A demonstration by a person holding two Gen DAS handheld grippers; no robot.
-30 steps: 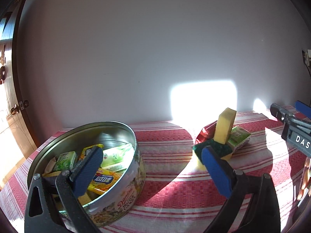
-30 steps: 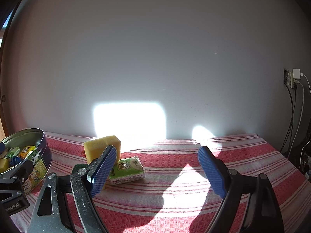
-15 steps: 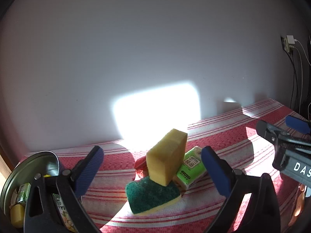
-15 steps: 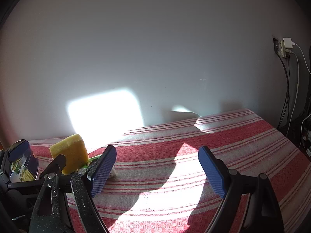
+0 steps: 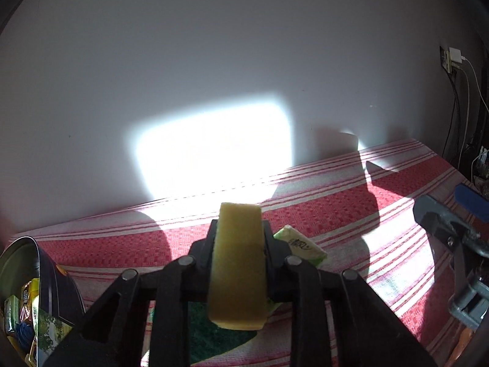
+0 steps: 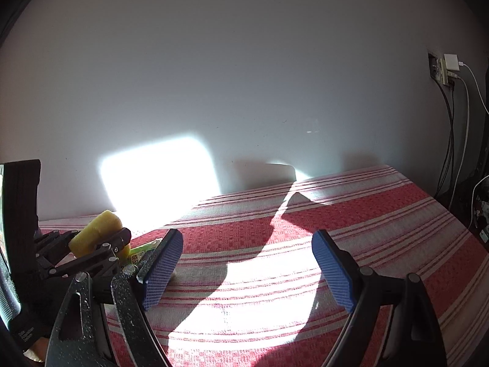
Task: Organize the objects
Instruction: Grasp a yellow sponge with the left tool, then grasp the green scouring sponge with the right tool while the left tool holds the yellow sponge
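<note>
The left gripper [image 5: 238,241] has its jaws pinched on a yellow foam sponge block [image 5: 237,263], which stands on edge between the black fingers [image 5: 201,253]. Beneath it, on the worktop covered by a red-and-white striped woven cloth [image 5: 351,202], lies a flat scouring sponge with a dark green top [image 5: 207,333], partly hidden by the gripper. Just beside the held block on the right pokes out a small light-green paper packet with printed writing [image 5: 301,246]; whether the block touches it I cannot tell.

At the far left edge stands a round metal biscuit tin with a dark blue rim band and a printed side [image 5: 45,278], open at the top. Inside it is a jumble of small packets [image 5: 23,296], yellow and green ones, with something blue lower down; the rest of the contents is cut off by the picture's edge.

The right gripper [image 6: 247,263] hangs over a bare stretch of the cloth with its blue-padded jaws spread wide and nothing between them. From its side, the left gripper is low at the left, with the yellow block in its grip and the green packet just behind the near blue pad. A white wall [image 6: 244,76] backs the worktop, with a bright sun patch on it, and a wall socket with a white plug and cables [image 6: 447,67] sits at the right.
</note>
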